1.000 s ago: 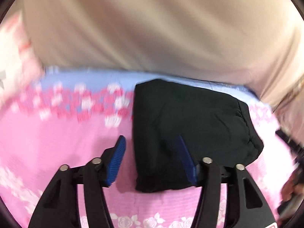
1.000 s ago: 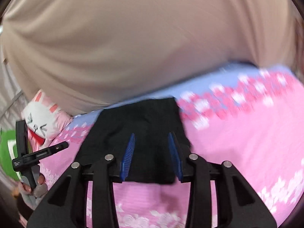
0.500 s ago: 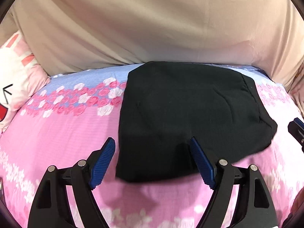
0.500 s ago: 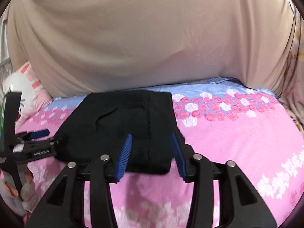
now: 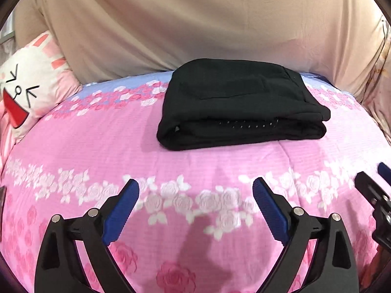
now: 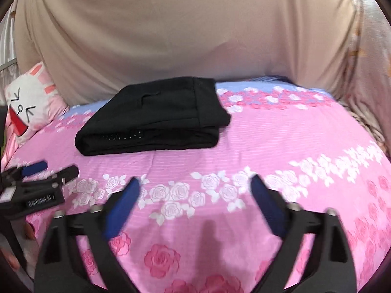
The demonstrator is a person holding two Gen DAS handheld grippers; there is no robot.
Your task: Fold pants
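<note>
The black pants (image 5: 239,105) lie folded into a compact rectangular stack on the pink floral bedsheet (image 5: 195,166), near the far side of the bed. They show too in the right wrist view (image 6: 156,119). My left gripper (image 5: 195,190) is open and empty, well back from the pants over the near part of the bed. My right gripper (image 6: 194,186) is open and empty, also pulled back. The left gripper shows at the left edge of the right wrist view (image 6: 36,175), and the right gripper's tip shows at the right edge of the left wrist view (image 5: 374,190).
A white and pink cartoon-face pillow (image 5: 29,85) lies at the left end of the bed, also in the right wrist view (image 6: 29,107). A beige curtain (image 5: 195,24) hangs behind the bed. A bare stretch of sheet lies between grippers and pants.
Both grippers have opened wide and drawn back from the pants toward the near side of the bed. The folded pants now lie free on the sheet.
</note>
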